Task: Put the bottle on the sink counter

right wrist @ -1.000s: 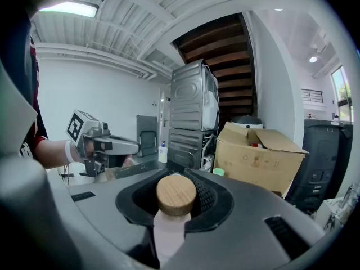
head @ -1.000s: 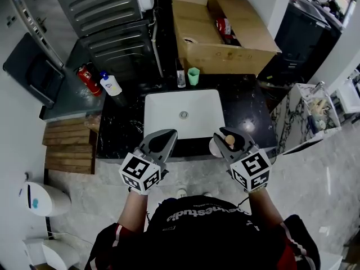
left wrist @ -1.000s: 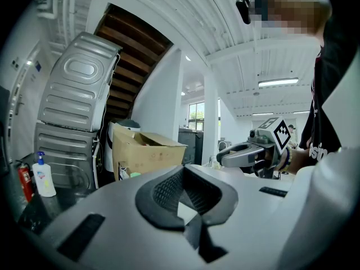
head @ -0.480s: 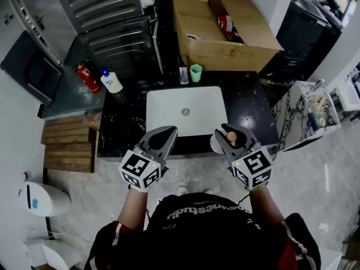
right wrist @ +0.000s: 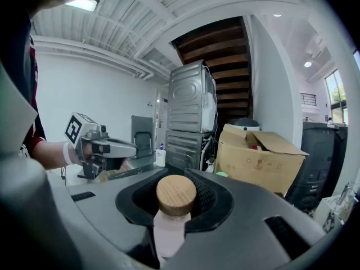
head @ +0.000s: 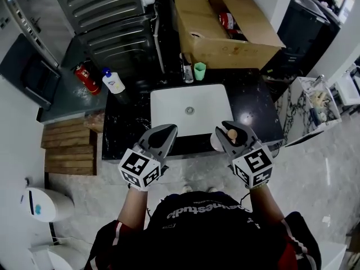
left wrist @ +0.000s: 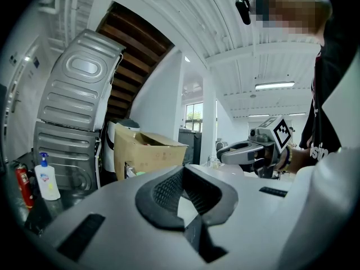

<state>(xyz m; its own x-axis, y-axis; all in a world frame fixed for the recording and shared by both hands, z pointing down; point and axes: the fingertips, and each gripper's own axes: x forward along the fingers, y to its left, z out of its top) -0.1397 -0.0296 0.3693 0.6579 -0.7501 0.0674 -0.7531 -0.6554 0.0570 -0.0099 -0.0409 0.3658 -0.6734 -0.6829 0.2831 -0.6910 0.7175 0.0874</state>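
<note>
A pale pink bottle (right wrist: 169,235) with a round wooden cap (head: 231,134) stands upright between the jaws of my right gripper (head: 227,129), which is shut on its neck. The gripper hovers over the front edge of the black sink counter (head: 253,111), right of the white basin (head: 191,108). My left gripper (head: 169,131) hangs beside it over the counter's front edge, left of the basin's middle. Its jaws are shut with nothing between them (left wrist: 183,173). Each gripper shows in the other's view: the right gripper (left wrist: 243,151) and the left gripper (right wrist: 119,149).
A small bottle (head: 187,73) and a green cup (head: 199,70) stand behind the basin. An open cardboard box (head: 225,30) sits at the back. A soap bottle (head: 113,82) and a red extinguisher (head: 87,77) stand on the left, by stacked grey machines (head: 107,16). A wooden pallet (head: 70,148) lies on the floor.
The basin and counter have slid a little right and up in the head view, while both grippers keep their place in the picture. The bottle stays held.
</note>
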